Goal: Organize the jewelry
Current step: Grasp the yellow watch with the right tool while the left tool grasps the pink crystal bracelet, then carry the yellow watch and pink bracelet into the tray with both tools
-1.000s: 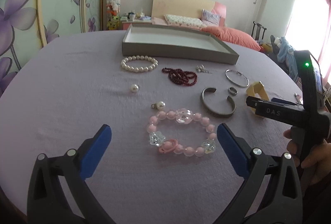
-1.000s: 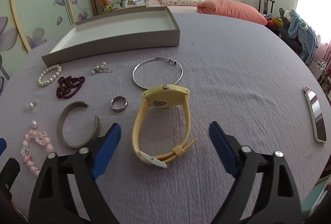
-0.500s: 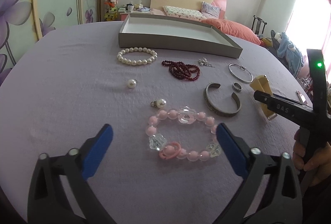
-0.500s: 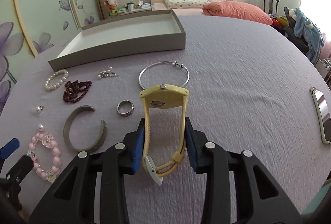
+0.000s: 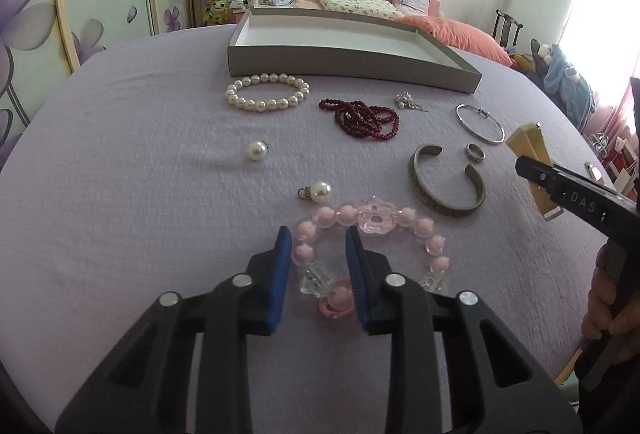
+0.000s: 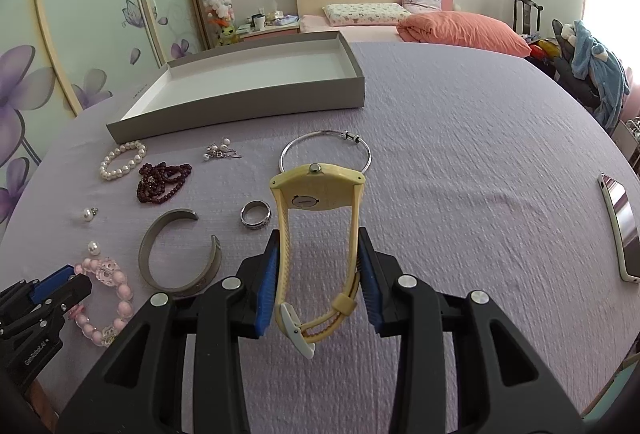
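A pink bead bracelet (image 5: 400,218) with clear charms lies on the lilac cloth. My left gripper (image 5: 316,234) straddles its left side, and its jaws are closing. The beads sit between the blue pads, with a gap showing on the right side. That gripper also shows at the lower left in the right wrist view (image 6: 60,282), by the bracelet (image 6: 124,290). My right gripper (image 6: 318,234) is shut on the strap of a yellow watch (image 6: 316,185), whose face points away from me. The watch (image 5: 528,141) and the right gripper's black finger (image 5: 560,189) appear at the right edge. An empty grey tray (image 5: 348,63) stands at the back.
On the cloth lie a pearl bracelet (image 5: 266,95), a dark red bead string (image 5: 366,119), small earrings (image 5: 408,101), a silver bangle (image 5: 480,123), a ring (image 5: 475,153), a metal cuff (image 5: 444,189) and two loose pearls (image 5: 256,150). A phone (image 6: 620,226) lies far right.
The left jaws went from wide open to narrow around the bracelet's left side. The right jaws closed onto the watch strap and have held it since.
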